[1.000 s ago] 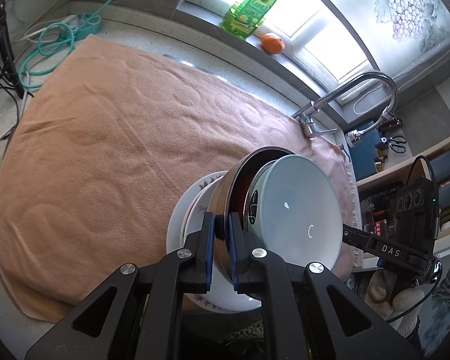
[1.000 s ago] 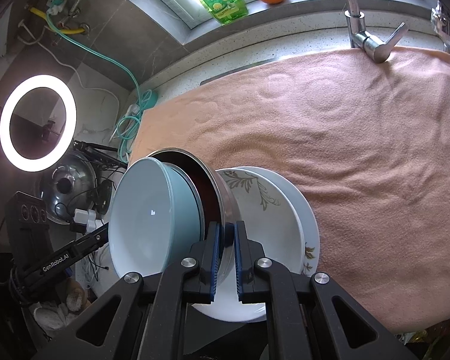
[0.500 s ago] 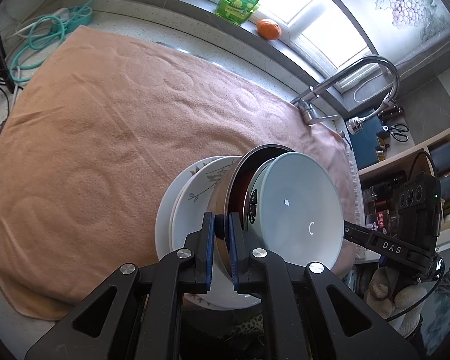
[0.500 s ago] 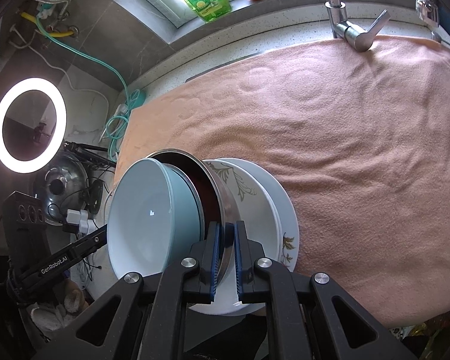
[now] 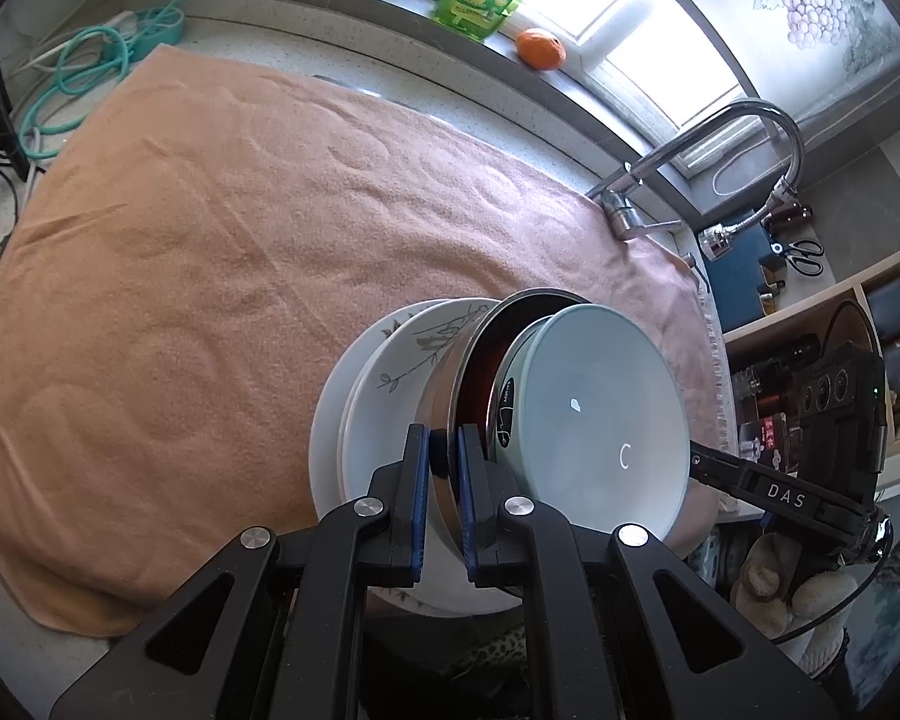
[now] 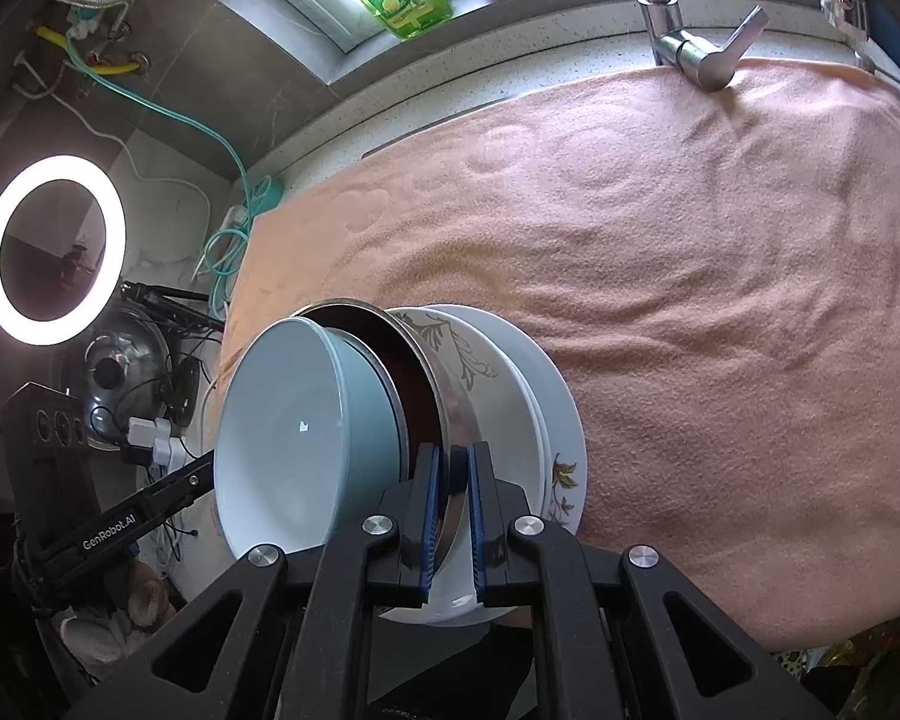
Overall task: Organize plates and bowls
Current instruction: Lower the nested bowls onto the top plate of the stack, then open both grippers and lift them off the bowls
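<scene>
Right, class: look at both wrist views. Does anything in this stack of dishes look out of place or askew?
Yes. The pale blue bowl sits tilted inside the steel bowl, not nested flat. The whole stack, plates included, is off the towel, each claw (left, right) pinching the steel rim.

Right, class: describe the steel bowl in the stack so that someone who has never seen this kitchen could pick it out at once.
Find the peach towel spread over the counter below the window. At its near edge a stack of dishes is held up by both grippers. The steel bowl sits in the middle, on the floral plates and holding the pale blue bowl; it alone is shiny metal with a dark red inside.
</scene>
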